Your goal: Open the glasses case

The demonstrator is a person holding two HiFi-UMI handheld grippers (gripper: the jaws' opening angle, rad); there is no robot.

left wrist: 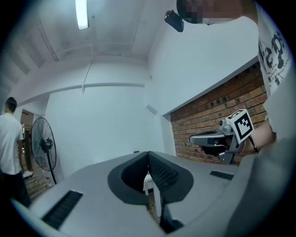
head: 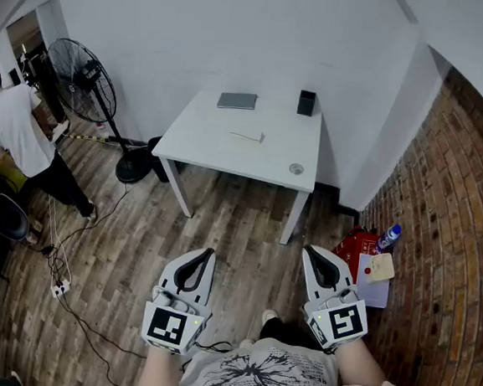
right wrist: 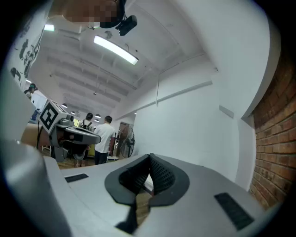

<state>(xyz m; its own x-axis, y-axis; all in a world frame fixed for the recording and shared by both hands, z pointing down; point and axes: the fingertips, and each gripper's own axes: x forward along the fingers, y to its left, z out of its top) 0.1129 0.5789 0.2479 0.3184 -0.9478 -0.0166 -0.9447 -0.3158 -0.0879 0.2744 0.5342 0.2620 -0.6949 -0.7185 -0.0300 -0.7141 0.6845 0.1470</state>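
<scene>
On the white table [head: 269, 161] far ahead lies the grey glasses case [head: 237, 101], well apart from both grippers. We've got the left gripper [head: 206, 254] and right gripper [head: 313, 253] level over the floor, jaws together, gripping nothing.

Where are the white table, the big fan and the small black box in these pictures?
white table [head: 204, 138]: head view, bare tabletop near its left front corner.
fan [head: 83, 77]: head view, middle of its round cage.
black box [head: 306, 103]: head view, its front face.
</scene>
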